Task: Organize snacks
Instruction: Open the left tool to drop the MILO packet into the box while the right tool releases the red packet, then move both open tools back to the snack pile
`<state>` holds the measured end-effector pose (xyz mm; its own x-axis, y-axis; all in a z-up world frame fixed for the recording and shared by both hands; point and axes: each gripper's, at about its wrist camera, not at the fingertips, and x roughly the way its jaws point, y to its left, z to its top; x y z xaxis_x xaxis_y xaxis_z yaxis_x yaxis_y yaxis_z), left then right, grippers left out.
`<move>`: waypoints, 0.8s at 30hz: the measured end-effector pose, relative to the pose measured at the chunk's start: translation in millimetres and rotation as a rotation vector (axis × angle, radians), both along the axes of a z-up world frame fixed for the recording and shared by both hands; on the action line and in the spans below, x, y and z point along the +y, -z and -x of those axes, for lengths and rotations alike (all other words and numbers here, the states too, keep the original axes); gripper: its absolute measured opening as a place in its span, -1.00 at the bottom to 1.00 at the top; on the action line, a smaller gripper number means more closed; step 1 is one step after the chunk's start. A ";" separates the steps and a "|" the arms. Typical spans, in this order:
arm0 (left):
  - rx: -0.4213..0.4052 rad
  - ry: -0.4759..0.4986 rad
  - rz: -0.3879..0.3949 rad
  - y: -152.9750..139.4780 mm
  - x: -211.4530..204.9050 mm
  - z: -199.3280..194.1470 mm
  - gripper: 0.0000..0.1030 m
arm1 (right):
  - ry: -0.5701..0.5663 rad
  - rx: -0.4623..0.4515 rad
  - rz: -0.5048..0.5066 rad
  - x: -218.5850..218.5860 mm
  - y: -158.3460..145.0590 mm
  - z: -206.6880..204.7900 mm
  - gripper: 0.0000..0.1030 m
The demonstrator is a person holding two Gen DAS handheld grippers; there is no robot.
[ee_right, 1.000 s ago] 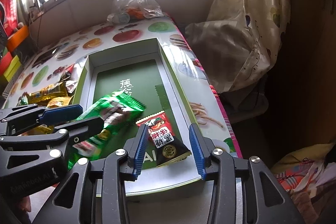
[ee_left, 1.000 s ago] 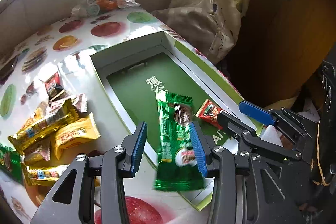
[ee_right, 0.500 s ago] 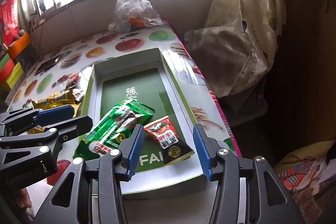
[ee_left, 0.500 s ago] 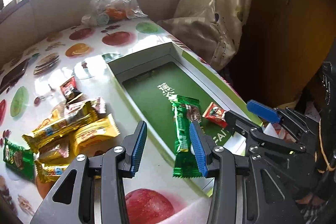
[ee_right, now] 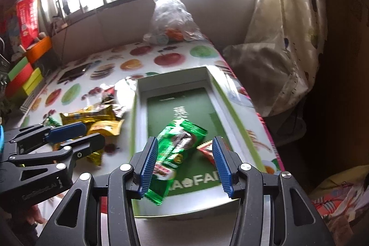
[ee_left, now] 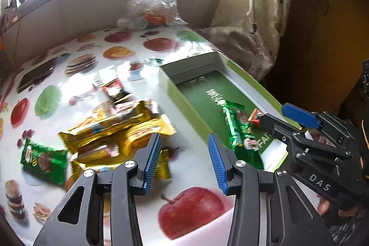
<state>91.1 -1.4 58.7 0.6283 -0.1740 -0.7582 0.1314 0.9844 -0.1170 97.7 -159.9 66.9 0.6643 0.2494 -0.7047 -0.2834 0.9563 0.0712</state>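
Observation:
A green open box (ee_left: pixel 180 93) (ee_right: pixel 213 84) lies on the fruit-print table. Inside it lie a long green snack pack (ee_left: pixel 239 128) (ee_right: pixel 177 149) and a small red pack (ee_left: pixel 254 115) (ee_right: pixel 206 149). A pile of yellow snack packs (ee_left: pixel 115 130) (ee_right: pixel 96 119) and a green pack (ee_left: pixel 43 159) lie on the table left of the box. My left gripper (ee_left: pixel 183 159) is open and empty above the table, between the pile and the box. My right gripper (ee_right: pixel 185 163) is open and empty over the box's near end.
A clear plastic bag of items (ee_left: pixel 152 8) (ee_right: pixel 171 20) sits at the table's far edge by the window wall. A dark phone-like slab (ee_left: pixel 37 76) lies at the left. Curtains (ee_right: pixel 288 27) hang beyond the right edge. Coloured boxes (ee_right: pixel 20 75) stand far left.
My left gripper has let go of the green pack, which now lies in the box, and has swung left toward the yellow pile. My right gripper has drawn back slightly.

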 end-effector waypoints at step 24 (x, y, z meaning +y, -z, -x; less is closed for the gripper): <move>0.007 -0.216 0.013 6.7 108.4 24.3 -0.15 | -0.253 0.047 0.020 91.2 10.8 1.7 -0.06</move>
<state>66.9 107.0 52.0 0.6471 -0.0456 -0.7610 -0.0830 0.9881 -0.1298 96.0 -68.7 56.1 0.5490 0.3895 -0.7396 -0.5109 0.8566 0.0718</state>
